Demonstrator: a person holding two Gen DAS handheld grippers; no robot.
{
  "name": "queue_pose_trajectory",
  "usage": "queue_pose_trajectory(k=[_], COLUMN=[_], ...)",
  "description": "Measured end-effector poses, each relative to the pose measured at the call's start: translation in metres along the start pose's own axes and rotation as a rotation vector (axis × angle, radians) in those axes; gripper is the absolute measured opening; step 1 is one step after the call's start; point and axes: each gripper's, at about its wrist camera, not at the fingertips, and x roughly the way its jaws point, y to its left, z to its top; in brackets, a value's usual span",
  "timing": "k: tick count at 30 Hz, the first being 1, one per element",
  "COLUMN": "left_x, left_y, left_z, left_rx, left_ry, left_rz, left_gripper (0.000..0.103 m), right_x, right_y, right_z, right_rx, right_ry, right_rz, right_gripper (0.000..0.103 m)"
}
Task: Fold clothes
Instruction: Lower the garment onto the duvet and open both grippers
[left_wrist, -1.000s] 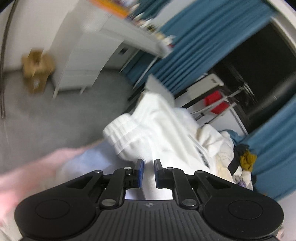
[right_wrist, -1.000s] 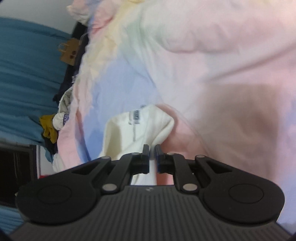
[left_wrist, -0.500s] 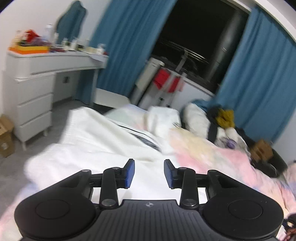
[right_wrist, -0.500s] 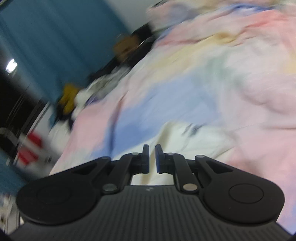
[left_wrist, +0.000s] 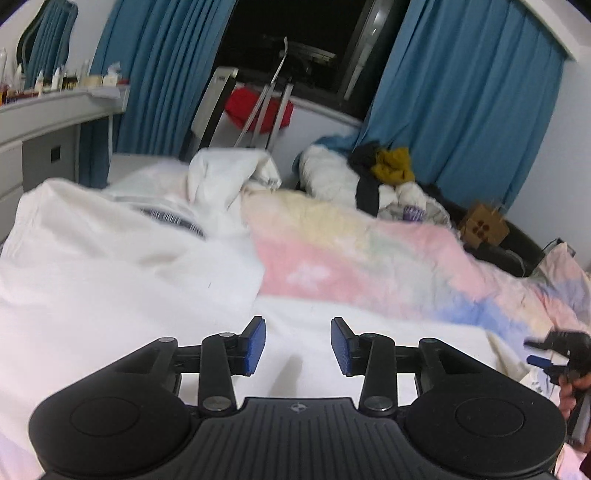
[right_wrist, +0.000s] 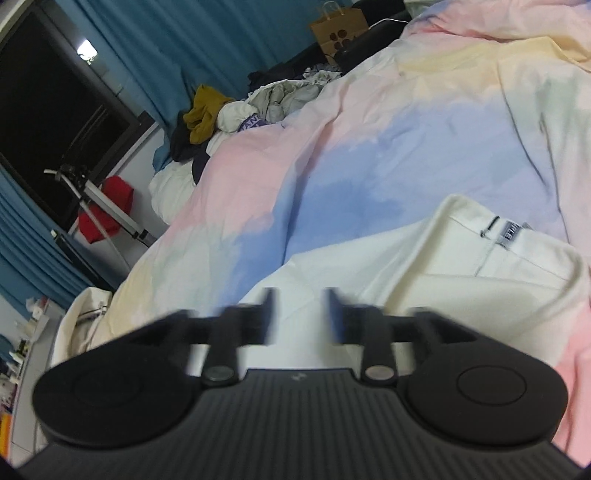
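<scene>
A white garment (left_wrist: 122, 273) lies spread over the pastel duvet (left_wrist: 369, 258), its striped collar band toward the far left. My left gripper (left_wrist: 297, 345) hovers just above the cloth, jaws opening, nothing between the blue pads. In the right wrist view the same white garment (right_wrist: 424, 266) shows its neck label at the right. My right gripper (right_wrist: 299, 315) hangs over it, jaws opening and blurred, no cloth pinched. The right gripper (left_wrist: 554, 356) also shows at the lower right edge of the left wrist view, held by a hand.
A heap of unfolded clothes (left_wrist: 388, 184) lies at the bed's far end under blue curtains (left_wrist: 461, 92). A drying rack with a red item (left_wrist: 258, 107) stands by the dark window. A white desk (left_wrist: 44, 122) is at left, a paper bag (right_wrist: 338, 27) beyond the bed.
Both grippers let go of the white garment and opened. The left gripper rolled level and swung across the bed; the garment now lies flat on the duvet. The right gripper rolled too.
</scene>
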Motion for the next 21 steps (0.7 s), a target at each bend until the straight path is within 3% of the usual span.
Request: queue_pose_trajectory(k=[1, 7, 13, 18, 21], left_x=[0.001, -0.007, -0.015, -0.014, -0.013], left_y=[0.003, 0.013, 0.005, 0.006, 0.009], left_z=[-0.001, 0.001, -0.003, -0.008, -0.010], left_rx=[-0.013, -0.034, 0.024, 0.039, 0.030], left_ry=[0.003, -0.018, -0.022, -0.010, -0.002], left_rz=[0.001, -0.011, -0.029, -0.031, -0.025], left_gripper=[0.043, 0.050, 0.052, 0.052, 0.052], right_x=[0.000, -0.001, 0.006, 0.014, 0.009], right_y=[-0.001, -0.019, -0.033, -0.025, -0.019], right_z=[0.001, 0.008, 0.007, -0.001, -0.004], right_rx=[0.000, 0.068, 0.146, 0.077, 0.047], right_ry=[-0.009, -0.031, 0.035, 0.071, 0.045], right_rz=[0.001, 0.035, 0.076, -0.039, -0.154], right_gripper=[0.070, 0.070, 0.062, 0.060, 0.061])
